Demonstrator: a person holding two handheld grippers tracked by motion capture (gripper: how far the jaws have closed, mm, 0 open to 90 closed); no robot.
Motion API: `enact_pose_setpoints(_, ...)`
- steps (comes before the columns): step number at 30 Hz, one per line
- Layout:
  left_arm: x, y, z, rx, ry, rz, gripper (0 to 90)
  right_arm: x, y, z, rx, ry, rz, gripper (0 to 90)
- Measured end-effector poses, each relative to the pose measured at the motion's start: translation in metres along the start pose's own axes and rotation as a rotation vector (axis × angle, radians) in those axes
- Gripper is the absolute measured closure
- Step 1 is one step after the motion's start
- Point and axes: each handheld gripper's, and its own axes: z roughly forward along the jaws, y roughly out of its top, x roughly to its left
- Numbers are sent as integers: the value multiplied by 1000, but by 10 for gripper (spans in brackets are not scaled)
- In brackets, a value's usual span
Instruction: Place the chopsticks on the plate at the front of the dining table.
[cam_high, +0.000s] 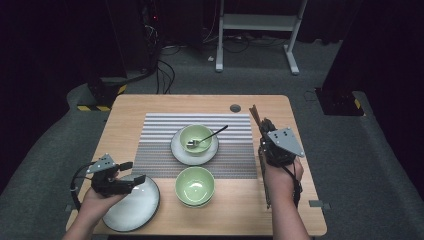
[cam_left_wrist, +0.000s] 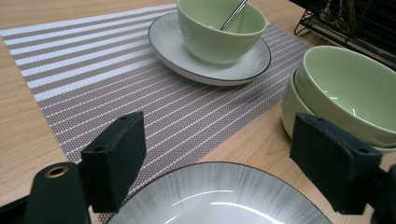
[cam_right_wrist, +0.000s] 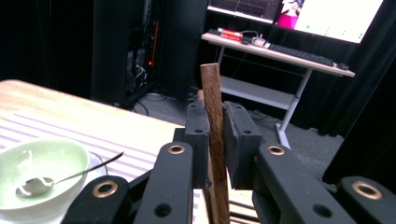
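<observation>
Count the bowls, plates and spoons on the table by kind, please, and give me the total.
Light green round ceramic bowls: 3 (one on the small plate, two stacked)
Grey round ceramic plates with dark rims: 2 (large one and small plate)
Silver metal spoon: 1
Total: 6
</observation>
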Motion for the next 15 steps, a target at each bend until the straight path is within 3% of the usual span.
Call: enact_pose_setpoints(15,-10,6,1,-14,-17,24,190,-9,8,-15,-70,-5,44,830)
